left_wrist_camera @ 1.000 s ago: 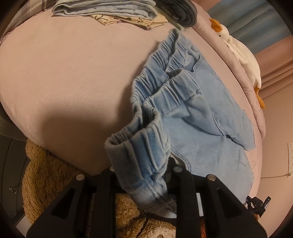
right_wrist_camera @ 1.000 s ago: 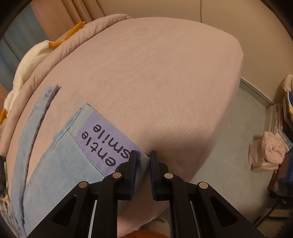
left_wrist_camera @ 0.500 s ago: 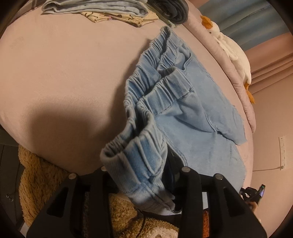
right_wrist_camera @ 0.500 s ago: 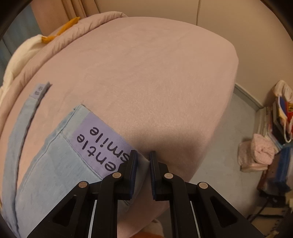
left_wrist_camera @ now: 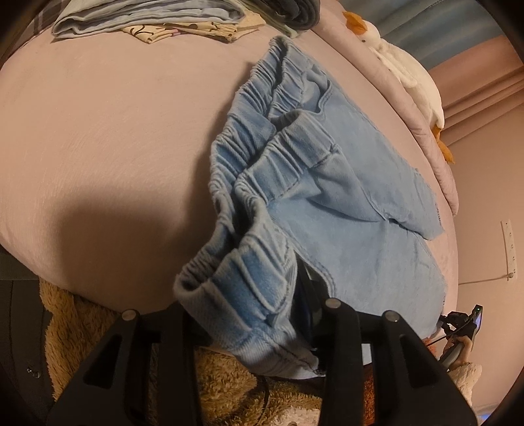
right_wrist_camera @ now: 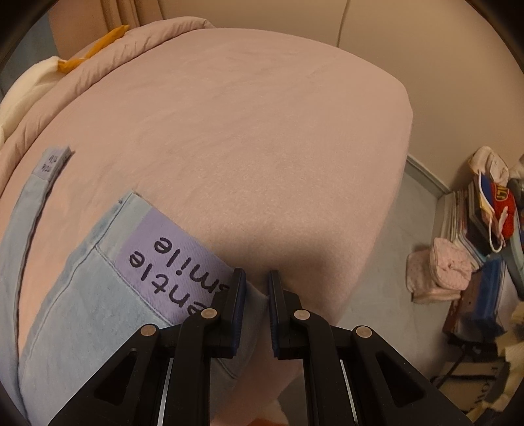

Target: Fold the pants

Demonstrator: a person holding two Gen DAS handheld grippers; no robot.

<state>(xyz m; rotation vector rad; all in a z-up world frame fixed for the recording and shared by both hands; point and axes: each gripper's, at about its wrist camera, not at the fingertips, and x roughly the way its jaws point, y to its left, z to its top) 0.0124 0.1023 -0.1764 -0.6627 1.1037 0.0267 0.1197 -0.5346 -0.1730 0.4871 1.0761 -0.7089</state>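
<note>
The light blue denim pants (left_wrist_camera: 344, 203) lie flat on the pink bed (left_wrist_camera: 114, 131), stretched along its near edge. The elastic waistband (left_wrist_camera: 249, 272) is at the left end and the leg hems are at the right end. The near corner of the waistband stands up in a rumpled loop between the left tongs (left_wrist_camera: 249, 304). These tongs have just been opening: the fingers stand apart with the band loose between them, and a dark gap shows beside the right finger. To the far left a stack of folded clothes (left_wrist_camera: 147, 16) sits well apart from the pants. A white plush duck (left_wrist_camera: 406, 65) lies along the far rim.

At the right end, the right tongs (right_wrist_camera: 255, 295) are closed together on the near leg's hem corner, just beside the lilac label (right_wrist_camera: 170, 262). The other leg's hem (right_wrist_camera: 52, 160) lies further in, with a strip of bare bed between the two legs.

The long axis runs from one pair of tongs to the other, so a fold probably carries the hem leftward toward the waistband, and the right hand is best placed for it. The bed beyond the hems is bare, which leaves room to move. The near edge drops to the floor (right_wrist_camera: 393, 262), so cloth could slip over it.
</note>
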